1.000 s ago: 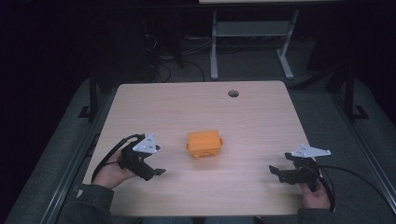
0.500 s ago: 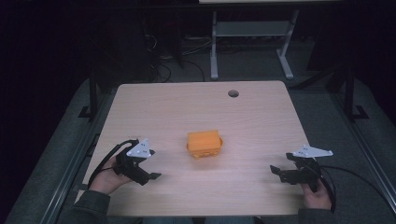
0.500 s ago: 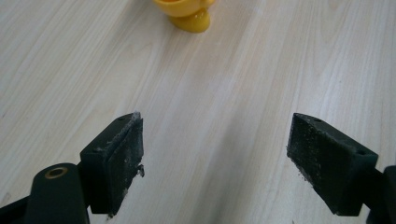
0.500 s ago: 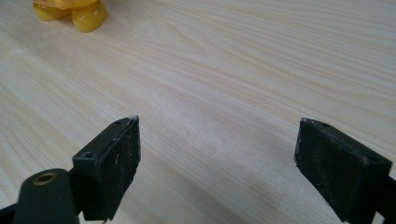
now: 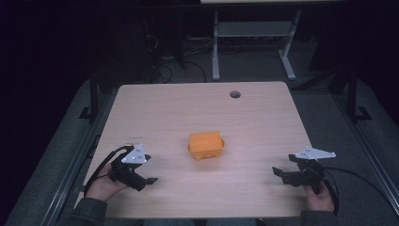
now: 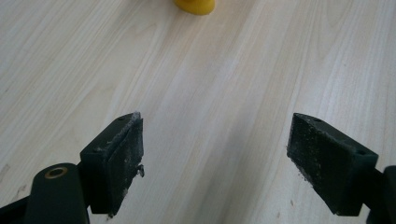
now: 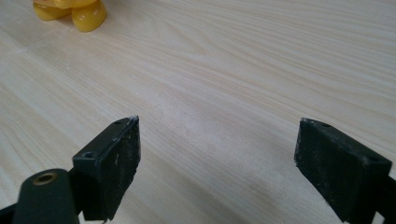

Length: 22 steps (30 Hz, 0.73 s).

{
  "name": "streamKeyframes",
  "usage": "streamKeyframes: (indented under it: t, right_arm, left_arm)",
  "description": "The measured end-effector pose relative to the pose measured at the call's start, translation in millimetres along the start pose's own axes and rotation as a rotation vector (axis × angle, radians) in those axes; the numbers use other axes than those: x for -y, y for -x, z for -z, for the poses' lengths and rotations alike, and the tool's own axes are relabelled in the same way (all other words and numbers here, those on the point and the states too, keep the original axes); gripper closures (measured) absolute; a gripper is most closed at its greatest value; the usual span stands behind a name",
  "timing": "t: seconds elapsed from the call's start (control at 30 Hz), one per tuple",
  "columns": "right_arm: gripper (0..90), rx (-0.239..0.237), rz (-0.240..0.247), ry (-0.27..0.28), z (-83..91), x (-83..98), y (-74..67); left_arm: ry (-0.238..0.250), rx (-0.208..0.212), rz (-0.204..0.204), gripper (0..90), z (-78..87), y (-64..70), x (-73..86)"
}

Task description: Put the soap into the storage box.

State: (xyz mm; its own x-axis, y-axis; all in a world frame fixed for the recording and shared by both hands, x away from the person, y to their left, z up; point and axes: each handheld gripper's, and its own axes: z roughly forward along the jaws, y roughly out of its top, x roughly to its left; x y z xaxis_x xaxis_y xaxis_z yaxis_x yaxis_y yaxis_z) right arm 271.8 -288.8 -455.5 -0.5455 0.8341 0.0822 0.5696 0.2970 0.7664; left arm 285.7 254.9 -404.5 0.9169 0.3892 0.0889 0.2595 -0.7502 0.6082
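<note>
Both claws stand wide apart at the jaws and hold nothing. Left gripper [image 5: 141, 176] lies low over the table [image 5: 197, 103] near its front left corner, its jaws pointing toward the right and a little toward the front edge, the hand [image 5: 101, 186] behind it coming in over the front edge with a grey sleeve [image 5: 87, 214] showing. Right gripper [image 5: 282, 175] sits near the front right corner, jaws pointing left toward the table's middle, gripped by the other hand [image 5: 320, 200] from behind. Between them, around the middle of the table and somewhat nearer the front edge, rests the orange block [image 5: 206, 145], well apart from both grippers and touched by neither. In the left gripper view bare wood shows between the pads [image 6: 123, 158]; the right gripper view shows the same, with the orange thing's rounded feet at the upper left. Near the far edge is a round cable hole [image 5: 235, 94].
</note>
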Motion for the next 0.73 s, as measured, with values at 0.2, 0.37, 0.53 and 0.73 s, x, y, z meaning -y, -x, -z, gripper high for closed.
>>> streamKeyframes:
  t: [0.2, 0.37, 0.53, 0.73]
  right_arm:
    - [14.0, 0.0, 0.0, -0.004, -0.8, 0.1, -0.5]
    - [13.9, -0.003, 0.001, -0.004, -0.1, 0.3, -0.4]
    - [14.0, -0.009, 0.004, 0.002, 0.7, 0.2, -0.8]
    - [14.0, -0.015, 0.007, 0.002, 0.1, -0.2, -0.8]
  left_arm:
    - [-0.001, -0.004, 0.016, 17.8, 0.7, 1.4, 10.8]
    - [0.005, 0.002, 0.049, 17.8, -0.3, 6.5, 25.8]
    - [0.009, 0.015, 0.078, 17.8, 1.6, 4.3, 37.5]
    - [0.038, 0.036, 0.124, 16.4, 2.0, -2.9, 44.8]
